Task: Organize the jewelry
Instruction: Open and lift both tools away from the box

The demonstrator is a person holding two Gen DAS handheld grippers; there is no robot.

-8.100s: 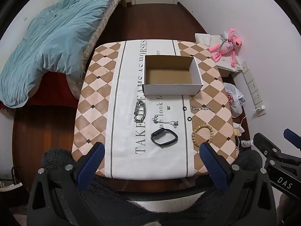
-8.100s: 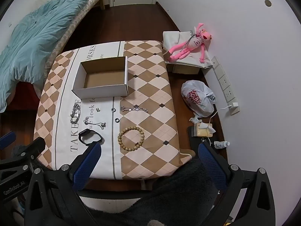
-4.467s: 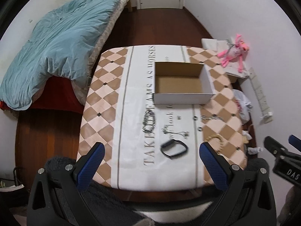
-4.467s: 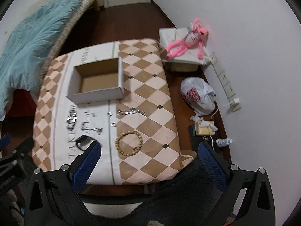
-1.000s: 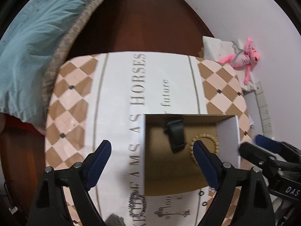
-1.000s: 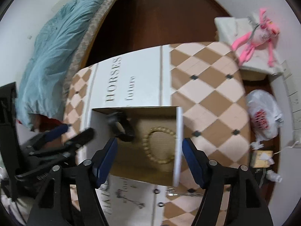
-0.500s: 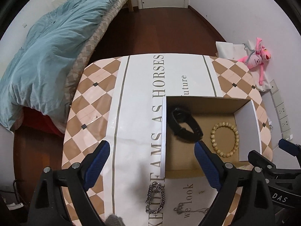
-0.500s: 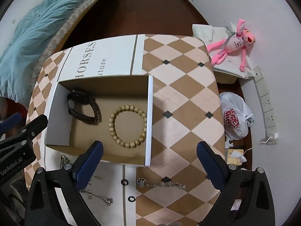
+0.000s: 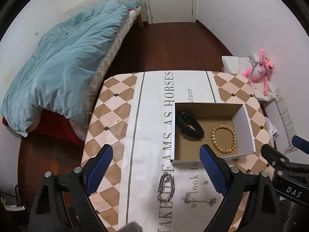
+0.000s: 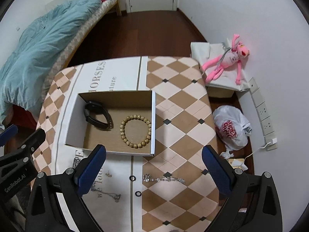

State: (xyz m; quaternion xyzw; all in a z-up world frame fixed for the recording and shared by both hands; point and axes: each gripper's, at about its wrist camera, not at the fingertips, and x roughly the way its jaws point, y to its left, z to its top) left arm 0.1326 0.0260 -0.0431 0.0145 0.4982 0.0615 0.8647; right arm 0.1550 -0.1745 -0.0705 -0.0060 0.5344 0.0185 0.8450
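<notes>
An open cardboard box (image 9: 243,123) (image 10: 71,123) on the table holds a black wristband (image 9: 190,128) (image 10: 96,116) and a wooden bead bracelet (image 9: 224,138) (image 10: 135,131). In front of the box lie a thick silver chain (image 9: 166,186), a thin necklace (image 9: 200,200) (image 10: 108,193), a crystal bracelet (image 10: 164,178), two small black rings (image 10: 132,178) and an earring (image 9: 205,182). My left gripper (image 9: 156,168) is open and empty above the thick chain. My right gripper (image 10: 153,166) is open and empty above the rings and crystal bracelet.
The table has a checkered cloth (image 10: 179,116). A bed with a blue duvet (image 9: 63,58) stands left. A pink plush toy (image 10: 229,58) on a white bag, a plastic bag (image 10: 230,127) and wall sockets are on the right by the wall.
Over the clip the wristband and bead bracelet went from the cloth into the box. In the last second both grippers pulled back toward the table's near side, open and empty.
</notes>
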